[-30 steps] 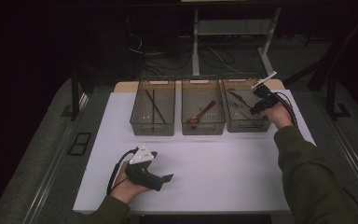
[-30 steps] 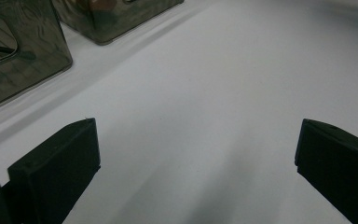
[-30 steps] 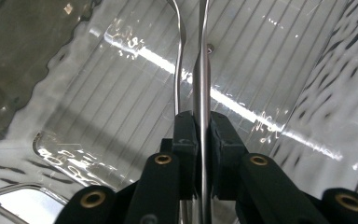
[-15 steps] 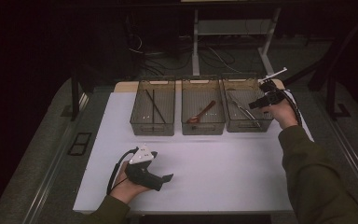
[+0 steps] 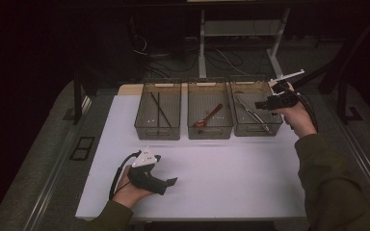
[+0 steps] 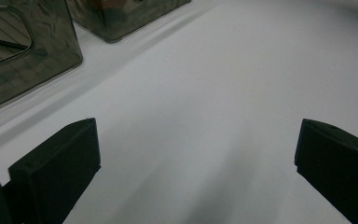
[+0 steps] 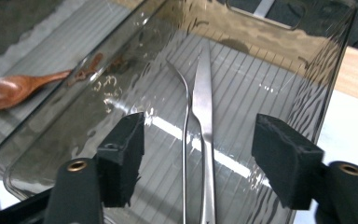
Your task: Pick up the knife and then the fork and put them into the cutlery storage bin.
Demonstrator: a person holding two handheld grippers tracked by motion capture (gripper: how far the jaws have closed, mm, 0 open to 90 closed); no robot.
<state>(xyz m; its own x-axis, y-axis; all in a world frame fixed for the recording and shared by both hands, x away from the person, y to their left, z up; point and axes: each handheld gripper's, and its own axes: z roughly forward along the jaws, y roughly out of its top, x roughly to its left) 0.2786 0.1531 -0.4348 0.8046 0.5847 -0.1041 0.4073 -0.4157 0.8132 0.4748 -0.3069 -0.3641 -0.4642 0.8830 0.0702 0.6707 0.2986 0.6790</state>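
Right gripper view: right claw (image 7: 198,154) just parted, empty above knife (image 7: 205,116) and fork (image 7: 182,116) in right-hand bin (image 7: 321,60); drop-off apparently done. Left claw (image 6: 196,172) wide apart, idle over surface (image 6: 223,93).

No legible text, labels, brand marks, nos. or signs anywhere. Checked bins, worktop, both grippers: nothing readable.
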